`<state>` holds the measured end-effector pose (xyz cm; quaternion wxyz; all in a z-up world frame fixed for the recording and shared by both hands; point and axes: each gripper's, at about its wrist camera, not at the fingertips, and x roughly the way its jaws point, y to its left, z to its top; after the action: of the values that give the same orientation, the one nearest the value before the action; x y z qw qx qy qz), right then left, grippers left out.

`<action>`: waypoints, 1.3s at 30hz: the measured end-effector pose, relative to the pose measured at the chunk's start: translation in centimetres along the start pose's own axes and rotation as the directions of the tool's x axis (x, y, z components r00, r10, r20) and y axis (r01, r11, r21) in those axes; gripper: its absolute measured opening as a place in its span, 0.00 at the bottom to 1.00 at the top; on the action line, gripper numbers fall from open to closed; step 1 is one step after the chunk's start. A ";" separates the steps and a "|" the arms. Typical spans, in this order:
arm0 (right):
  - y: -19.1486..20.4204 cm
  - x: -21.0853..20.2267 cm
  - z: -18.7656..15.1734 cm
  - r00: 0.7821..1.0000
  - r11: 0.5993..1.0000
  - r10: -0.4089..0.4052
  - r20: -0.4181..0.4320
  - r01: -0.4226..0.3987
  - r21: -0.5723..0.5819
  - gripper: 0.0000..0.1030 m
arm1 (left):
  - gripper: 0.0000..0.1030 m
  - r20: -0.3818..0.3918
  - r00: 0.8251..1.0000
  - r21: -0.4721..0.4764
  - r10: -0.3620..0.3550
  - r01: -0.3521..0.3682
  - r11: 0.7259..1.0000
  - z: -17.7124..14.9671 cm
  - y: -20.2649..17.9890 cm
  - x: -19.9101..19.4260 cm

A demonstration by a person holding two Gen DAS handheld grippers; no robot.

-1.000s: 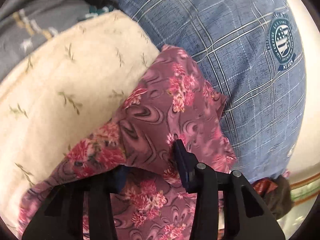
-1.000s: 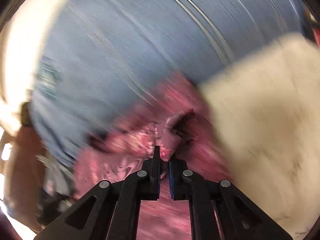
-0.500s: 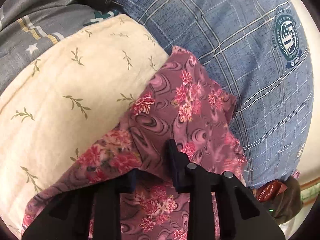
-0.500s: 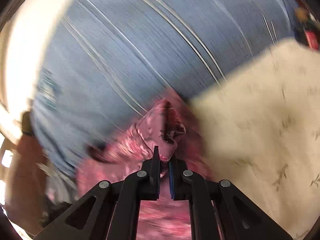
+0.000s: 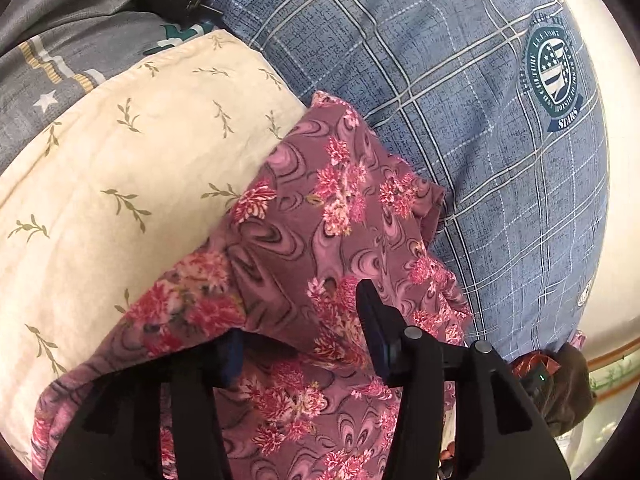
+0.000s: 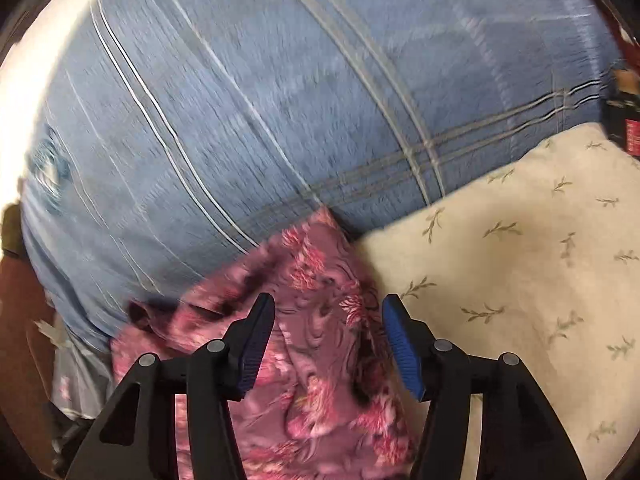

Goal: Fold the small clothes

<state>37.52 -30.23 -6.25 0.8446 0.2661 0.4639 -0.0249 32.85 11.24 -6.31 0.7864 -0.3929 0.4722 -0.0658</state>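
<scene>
A purple-pink floral garment (image 5: 328, 232) lies folded over on the bed, between a cream cloth and the blue plaid sheet; it also shows in the right wrist view (image 6: 316, 320). My left gripper (image 5: 300, 328) is open, with a fold of the garment draped over its left finger, which is partly hidden. My right gripper (image 6: 328, 320) is open just above the garment and holds nothing.
A cream cloth with a leaf print (image 5: 132, 184) lies left of the garment and shows in the right wrist view (image 6: 520, 264). A blue plaid sheet (image 5: 460, 120) with a round badge (image 5: 556, 84) covers the bed. Grey fabric (image 5: 60, 60) lies far left. Dark items (image 5: 560, 376) sit at the bed edge.
My right gripper was shut on a pinch of the floral garment and has opened, dropping it flat. My left gripper stayed open under the fold and shifted slightly.
</scene>
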 end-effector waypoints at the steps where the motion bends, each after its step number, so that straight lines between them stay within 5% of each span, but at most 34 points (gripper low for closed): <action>1: 0.6 0.3 0.1 1.000 0.999 0.005 -0.010 -0.005 -0.038 0.17 | 0.47 0.007 1.000 0.009 0.008 -0.008 1.000 -0.1 -0.3 -0.2; 2: 1.7 0.1 0.0 1.000 0.995 -0.003 0.010 0.004 -0.097 0.03 | 0.47 0.016 1.000 0.016 0.017 -0.017 1.000 -0.1 -0.6 0.0; 5: 1.0 -2.5 0.4 0.980 0.998 0.059 0.192 -0.055 -0.030 0.02 | 0.47 0.041 0.995 0.041 0.094 -0.096 0.995 -0.2 -0.8 -0.1; 7: -0.9 -0.7 0.7 0.990 0.997 0.029 0.136 -0.038 0.061 0.02 | 0.45 0.030 0.993 0.049 0.113 -0.114 0.992 -0.3 -0.6 0.6; 9: -1.0 2.3 0.0 0.992 0.992 -0.129 -0.012 0.129 -0.013 0.05 | 0.44 0.037 0.990 0.072 0.138 -0.140 0.988 -0.4 -1.0 0.5; 11: 0.2 0.8 -0.7 0.987 0.985 -0.150 0.061 0.155 -0.081 0.11 | 0.44 0.037 0.990 0.075 0.133 -0.136 0.988 -0.5 -1.2 0.1; 15: 0.9 -4.3 -3.2 0.976 0.996 0.035 0.215 -0.016 -0.088 0.23 | 0.53 0.034 0.992 0.085 0.119 -0.122 0.989 -0.8 -1.3 0.2; 17: 0.8 -2.4 -4.8 0.996 0.994 0.054 0.070 -0.047 -0.097 0.35 | 0.53 0.044 0.984 0.139 0.174 -0.178 0.974 -1.3 -2.1 0.8; 18: 0.7 -0.8 -5.4 1.000 0.995 0.019 -0.024 -0.021 -0.098 0.30 | 0.53 0.062 0.975 0.188 0.214 -0.222 0.957 -1.8 -2.8 1.0; 20: 0.9 -1.5 -6.1 1.000 0.993 0.002 -0.003 -0.003 -0.120 0.24 | 0.53 0.071 0.958 0.265 0.279 -0.288 0.920 -2.5 -4.2 1.6; 21: 0.9 -2.5 -6.2 1.000 0.995 -0.002 -0.014 0.001 -0.103 0.30 | 0.53 0.059 0.951 0.294 0.304 -0.308 0.905 -3.0 -4.7 1.4; 25: -0.5 -8.5 -7.7 0.998 0.996 0.062 -0.004 -0.062 -0.057 0.34 | 0.53 -0.126 0.977 0.281 0.174 -0.133 0.950 -5.1 -3.7 -2.9; 27: -2.5 -11.6 -9.6 0.999 0.995 0.049 -0.013 -0.050 -0.085 0.49 | 0.56 -0.164 0.974 0.283 0.159 -0.108 0.953 -5.7 -2.5 -5.4; 34: -9.5 -19.7 -19.3 0.996 0.988 -0.038 -0.086 0.025 -0.149 0.49 | 0.61 -0.183 0.942 0.242 0.280 -0.233 0.942 -8.3 6.2 -15.1; 39: -12.6 -21.7 -24.9 0.993 0.995 0.020 -0.120 -0.031 -0.092 0.49 | 0.61 -0.258 0.923 0.171 0.284 -0.246 0.954 -11.8 10.8 -17.5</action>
<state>2.37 -33.75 -5.00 0.8272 0.2334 0.5106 0.0235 11.06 20.40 -4.45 0.7381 -0.2576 0.6219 -0.0455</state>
